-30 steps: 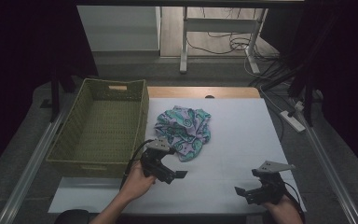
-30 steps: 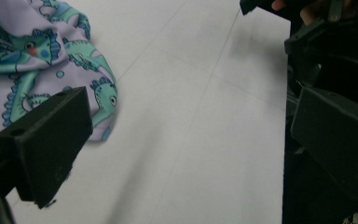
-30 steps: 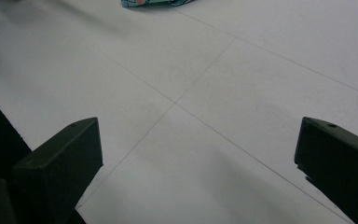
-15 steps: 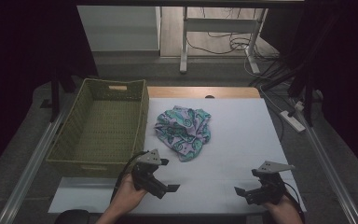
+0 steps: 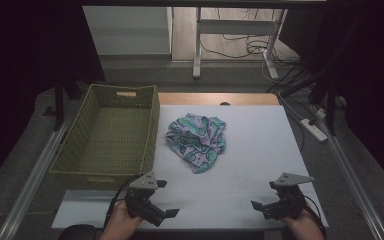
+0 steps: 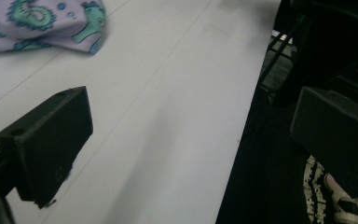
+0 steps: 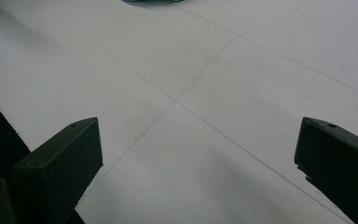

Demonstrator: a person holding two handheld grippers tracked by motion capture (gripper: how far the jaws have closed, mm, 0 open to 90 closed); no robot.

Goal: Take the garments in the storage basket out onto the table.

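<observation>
in the high view we see the crumpled cloth (image 5: 196,141), lilac with teal paisley, lying near the middle of the white worktop (image 5: 260,145), just beside the green woven basket (image 5: 107,135) that sits at its 9 o'clock. our left tool (image 5: 164,199) is held low at the 7 o'clock corner of the worktop, its jaws apart and empty, well apart from the cloth. our right tool (image 5: 261,207) sits at about 5 o'clock, jaws likewise spread with nothing between them.

the left gripper view gives us what the high view cannot: one jaw over the white surface, the other out past the worktop's edge above the dark floor, where a patterned shoe (image 6: 326,196) shows. the cloth (image 6: 42,21) lies at the 11 o'clock corner of that view, clear of the jaws. the right gripper view shows bare worktop (image 7: 205,84) crossed by thin seams between its wide jaws, with a sliver of the cloth (image 7: 151,1) at 12 o'clock
</observation>
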